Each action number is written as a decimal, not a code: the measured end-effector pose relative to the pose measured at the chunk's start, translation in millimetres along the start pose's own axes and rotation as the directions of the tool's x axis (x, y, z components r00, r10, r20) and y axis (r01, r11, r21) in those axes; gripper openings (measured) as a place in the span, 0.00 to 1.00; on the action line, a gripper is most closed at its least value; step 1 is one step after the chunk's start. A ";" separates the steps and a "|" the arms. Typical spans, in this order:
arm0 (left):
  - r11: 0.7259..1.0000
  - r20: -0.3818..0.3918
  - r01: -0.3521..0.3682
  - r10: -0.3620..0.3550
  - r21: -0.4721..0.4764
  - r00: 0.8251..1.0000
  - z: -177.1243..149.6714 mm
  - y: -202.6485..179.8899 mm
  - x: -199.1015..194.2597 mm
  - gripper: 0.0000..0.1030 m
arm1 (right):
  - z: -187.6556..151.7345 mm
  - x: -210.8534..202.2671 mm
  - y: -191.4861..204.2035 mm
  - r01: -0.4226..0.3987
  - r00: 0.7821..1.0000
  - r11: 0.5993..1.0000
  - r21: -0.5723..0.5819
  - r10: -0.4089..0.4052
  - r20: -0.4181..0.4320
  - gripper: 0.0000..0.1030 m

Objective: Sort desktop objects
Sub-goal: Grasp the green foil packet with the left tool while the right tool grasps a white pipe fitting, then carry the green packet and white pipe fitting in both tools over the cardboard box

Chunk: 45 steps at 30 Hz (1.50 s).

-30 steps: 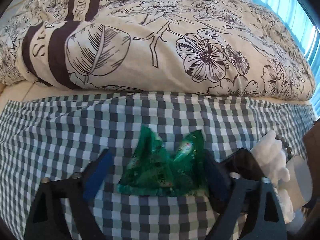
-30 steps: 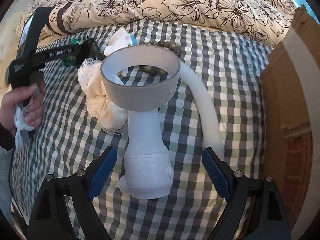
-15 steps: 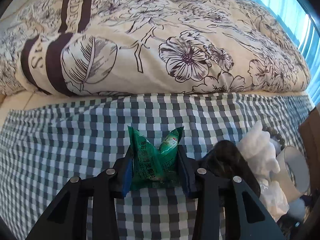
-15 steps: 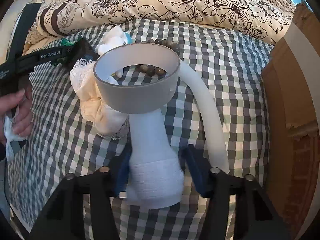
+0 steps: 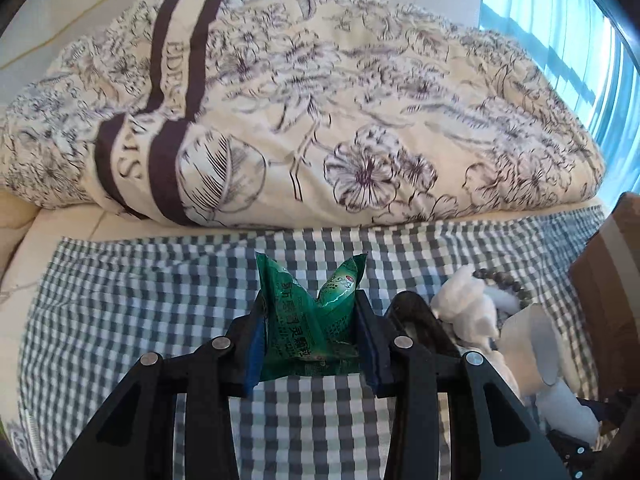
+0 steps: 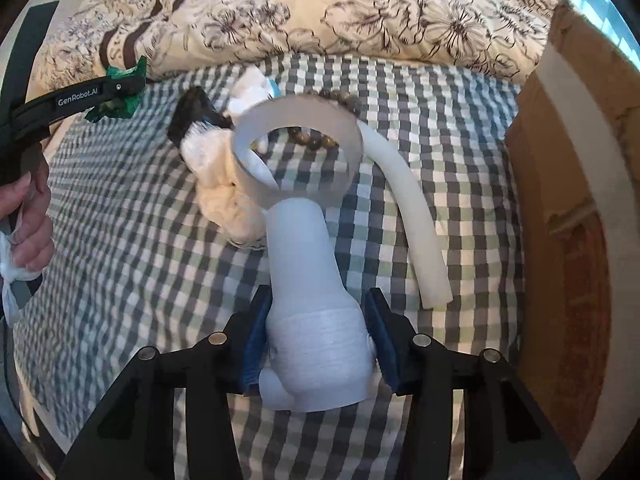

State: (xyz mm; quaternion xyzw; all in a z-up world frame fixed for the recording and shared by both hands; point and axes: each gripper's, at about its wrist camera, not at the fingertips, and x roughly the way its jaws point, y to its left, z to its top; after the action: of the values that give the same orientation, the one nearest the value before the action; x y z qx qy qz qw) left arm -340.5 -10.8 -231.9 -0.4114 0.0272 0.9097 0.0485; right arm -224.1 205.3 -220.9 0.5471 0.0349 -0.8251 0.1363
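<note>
My left gripper point(image 5: 310, 320) is shut on a crumpled green snack packet point(image 5: 310, 328), raised above the checked cloth point(image 5: 140, 320). My right gripper point(image 6: 316, 320) is shut on the base of a white ring-headed handheld fan point(image 6: 308, 280), tilted up off the cloth point(image 6: 120, 240). From the right wrist view the left gripper point(image 6: 120, 92) shows at far left with the green packet point(image 6: 120, 106) in it. On the cloth lie a cream lace fabric bundle point(image 6: 224, 196), a black object point(image 6: 192, 114), a white plush toy point(image 6: 252, 88), a brown bead bracelet point(image 6: 320, 140) and a curved white foam tube point(image 6: 412, 220).
A floral quilt point(image 5: 320, 120) is heaped along the far edge of the cloth. A cardboard box point(image 6: 580, 220) stands at the right. A hand point(image 6: 28, 232) holding the left gripper's handle is at the left edge. A window with blue curtain point(image 5: 560, 40) is far right.
Both grippers went from open to shut, the left on the green packet and the right on the fan's base. Both have since lifted their objects off the cloth.
</note>
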 end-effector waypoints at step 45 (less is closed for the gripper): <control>0.999 0.337 0.031 -0.018 -0.035 0.941 -26.6 -23.2 -307.4 0.39 | -57.3 -268.2 22.6 0.020 0.823 1.000 -0.024 -0.003 0.568 0.46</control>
State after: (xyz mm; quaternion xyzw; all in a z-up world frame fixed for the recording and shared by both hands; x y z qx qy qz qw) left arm -116.2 -10.3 -18.7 -0.2512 -0.0047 0.9663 0.0555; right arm -69.2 245.6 3.0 0.2745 0.0079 -0.9508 0.1436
